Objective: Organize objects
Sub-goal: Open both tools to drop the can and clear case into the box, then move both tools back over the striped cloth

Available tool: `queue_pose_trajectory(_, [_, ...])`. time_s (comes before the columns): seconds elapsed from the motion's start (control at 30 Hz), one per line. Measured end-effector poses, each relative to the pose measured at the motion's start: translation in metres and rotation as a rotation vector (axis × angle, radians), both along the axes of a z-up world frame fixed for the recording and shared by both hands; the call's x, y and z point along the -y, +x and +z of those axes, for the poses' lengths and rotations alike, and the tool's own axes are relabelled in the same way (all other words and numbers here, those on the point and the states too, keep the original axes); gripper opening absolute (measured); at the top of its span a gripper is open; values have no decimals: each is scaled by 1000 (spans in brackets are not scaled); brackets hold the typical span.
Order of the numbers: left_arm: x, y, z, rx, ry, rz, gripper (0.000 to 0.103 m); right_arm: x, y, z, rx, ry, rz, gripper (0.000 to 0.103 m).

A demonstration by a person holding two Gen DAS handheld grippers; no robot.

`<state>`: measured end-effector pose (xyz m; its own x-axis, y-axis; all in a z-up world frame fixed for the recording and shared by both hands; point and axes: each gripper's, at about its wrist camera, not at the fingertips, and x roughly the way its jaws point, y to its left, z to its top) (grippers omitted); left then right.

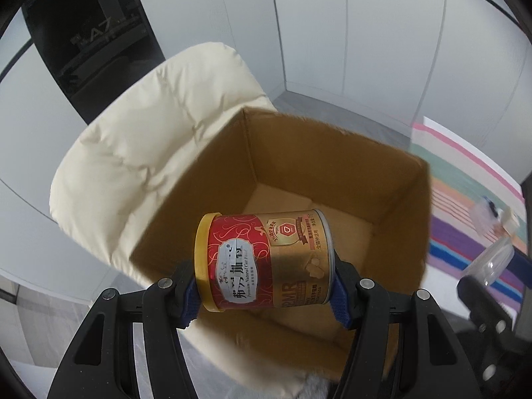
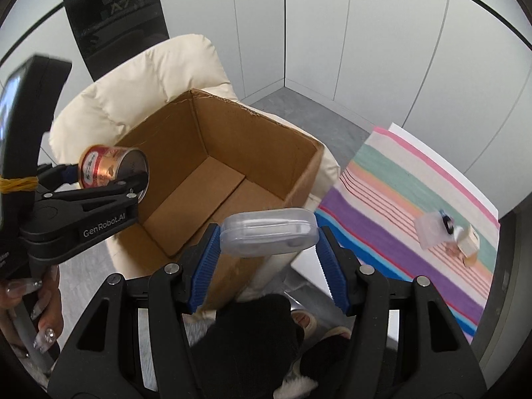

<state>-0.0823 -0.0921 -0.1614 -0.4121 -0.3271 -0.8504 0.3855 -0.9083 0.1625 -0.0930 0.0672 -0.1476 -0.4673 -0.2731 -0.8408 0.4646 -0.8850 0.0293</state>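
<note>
Both loads hang over the cardboard box (image 2: 266,153): left tool (image 1: 266,294) pinching the cat-food can (image 1: 262,259), right tool (image 2: 267,256) pinching a clear plastic case (image 2: 269,232); next, lower and release.

One can (image 1: 262,259), one case (image 2: 269,232), one box (image 2: 232,153)

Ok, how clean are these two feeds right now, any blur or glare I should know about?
Left wrist view: the cat food can is sharp, but the cardboard box rim is motion-smeared. Right wrist view: the box is crisp, the clear plastic case shows soft highlights, and the small items on the striped cloth are blurred. Both views bend at the edges.
</note>
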Motion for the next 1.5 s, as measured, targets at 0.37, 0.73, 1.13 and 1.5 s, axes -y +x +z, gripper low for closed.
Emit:
queue_pose_trajectory(0.37, [33,-43,-15,18,17,70,64,54,-64,-21,9,21,45,61])
queue_pose_trajectory(0.73, [43,-40,-6,-38,67,76,89,61,-77,-26,7,-43,29,95])
queue_pose_trajectory(1.13, [36,-35,3,-52,32,48,99,50,-67,-12,-13,-53,20,102])
queue_pose_trajectory(1.5, [29,1,20,-52,26,20,99,35,-56,-12,61,-66,-23,102])
